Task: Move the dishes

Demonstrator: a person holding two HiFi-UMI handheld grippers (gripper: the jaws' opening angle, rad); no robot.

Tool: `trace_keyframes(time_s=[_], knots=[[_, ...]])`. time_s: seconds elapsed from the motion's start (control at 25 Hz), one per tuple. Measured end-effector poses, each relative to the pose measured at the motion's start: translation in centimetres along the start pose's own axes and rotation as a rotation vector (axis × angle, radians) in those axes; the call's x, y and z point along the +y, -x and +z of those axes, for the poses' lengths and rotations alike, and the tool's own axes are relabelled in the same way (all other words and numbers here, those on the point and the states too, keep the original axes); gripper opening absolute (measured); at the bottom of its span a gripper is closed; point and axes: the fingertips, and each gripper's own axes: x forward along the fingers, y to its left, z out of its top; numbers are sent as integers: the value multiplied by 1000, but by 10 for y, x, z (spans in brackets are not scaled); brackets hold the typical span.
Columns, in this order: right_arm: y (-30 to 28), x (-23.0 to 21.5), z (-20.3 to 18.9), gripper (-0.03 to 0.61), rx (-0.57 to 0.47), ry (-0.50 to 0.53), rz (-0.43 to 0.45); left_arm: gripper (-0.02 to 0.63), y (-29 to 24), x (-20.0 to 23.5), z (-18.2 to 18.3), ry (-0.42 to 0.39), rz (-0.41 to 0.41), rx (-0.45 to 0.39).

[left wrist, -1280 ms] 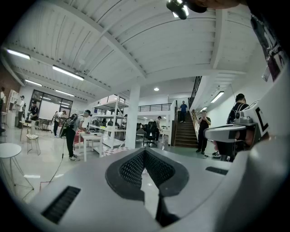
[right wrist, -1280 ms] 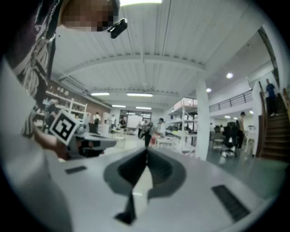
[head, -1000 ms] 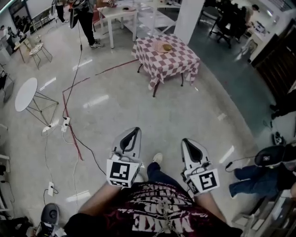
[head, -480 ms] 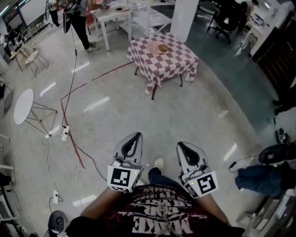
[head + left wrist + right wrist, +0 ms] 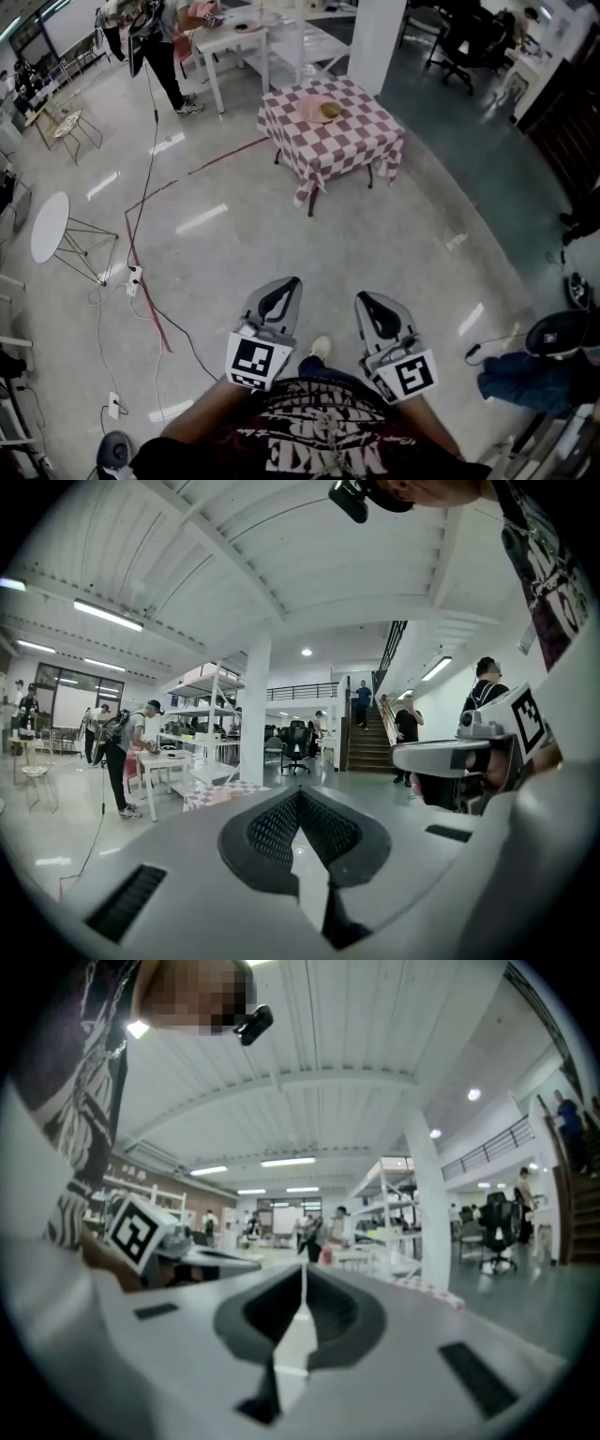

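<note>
**Dishes straight ahead, well beyond both grippers**

A pale plate (image 5: 314,111) bearing a small brown round item (image 5: 331,110) sits towards the far side of a checked-cloth worktop (image 5: 352,141), well apart from the person across open floor (image 5: 281,216). The plate is round, so no long axis governs the approach. It lies straight ahead, on a line running between the left gripper (image 5: 281,292) and the right gripper (image 5: 370,309); neither is clearly nearer. Both point forward, jaws pressed together and holding nothing. Judgement: no reach is possible yet.
</note>
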Motion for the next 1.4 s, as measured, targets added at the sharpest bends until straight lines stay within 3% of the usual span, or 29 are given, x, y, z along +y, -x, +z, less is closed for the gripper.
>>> trace_keyframes(time_s=[0.16,0.4,0.72,1.04,1.4], knots=[[-7,-23,3,35,-14,-16,11,28,-25,-1,5,15,-8,16],[-12,-63,5,35,-32,-24,16,28,-62,-12,23,-23,-12,-5],[-21,-116,3,35,-11,-76,-10,28,-85,-2,36,-42,81,-13],[-41,-106,-19,35,48,-101,46,28,-80,27,16,-11,163,38],[-78,-111,-28,35,83,-91,48,28,-103,52,-1,12,137,50]])
